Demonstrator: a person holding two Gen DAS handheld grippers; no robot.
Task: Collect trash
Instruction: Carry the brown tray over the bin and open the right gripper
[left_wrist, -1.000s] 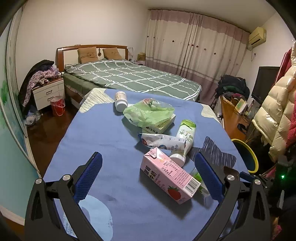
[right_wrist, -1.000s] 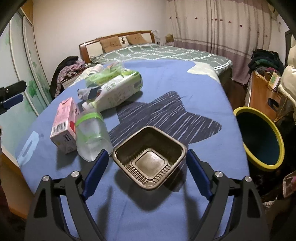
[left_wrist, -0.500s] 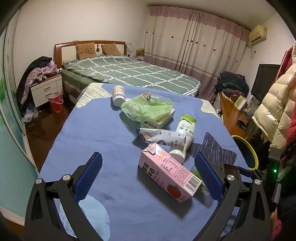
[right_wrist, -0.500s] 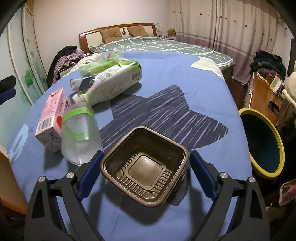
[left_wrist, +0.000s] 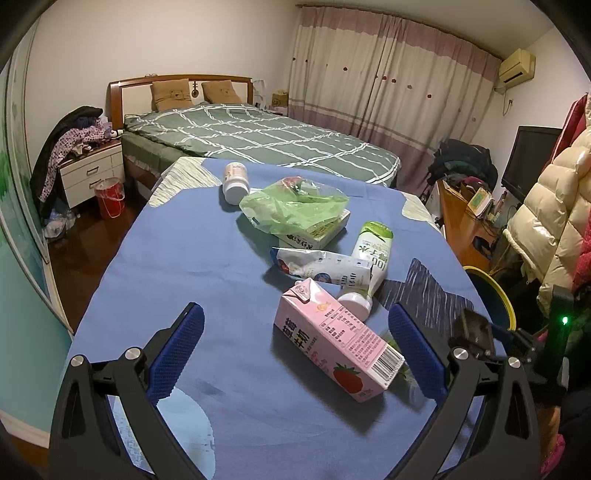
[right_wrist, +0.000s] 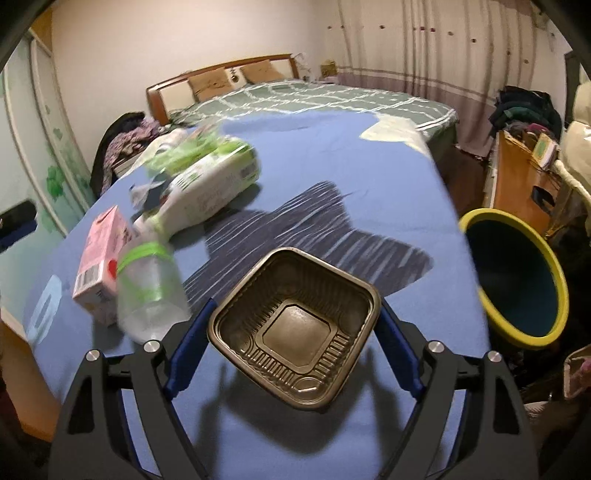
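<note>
Right tool (right_wrist: 293, 334) is clamped on the brown tray (right_wrist: 295, 325), lifted off the counter (right_wrist: 369, 192) for the bin (right_wrist: 517, 280) at 3 o'clock. Left tool (left_wrist: 295, 354) hovers spread wide, the pink carton (left_wrist: 334, 334) likely its next grab.

One tray (right_wrist: 295, 328), one carton (left_wrist: 336, 336), three bottles (left_wrist: 371, 258), one bin (right_wrist: 517, 277).

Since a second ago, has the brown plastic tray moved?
Yes. The brown plastic tray is lifted between the right gripper fingers, casting a shadow on the blue tablecloth.

"100" on the white bottle (left_wrist: 371, 260); other labels unreadable
</note>
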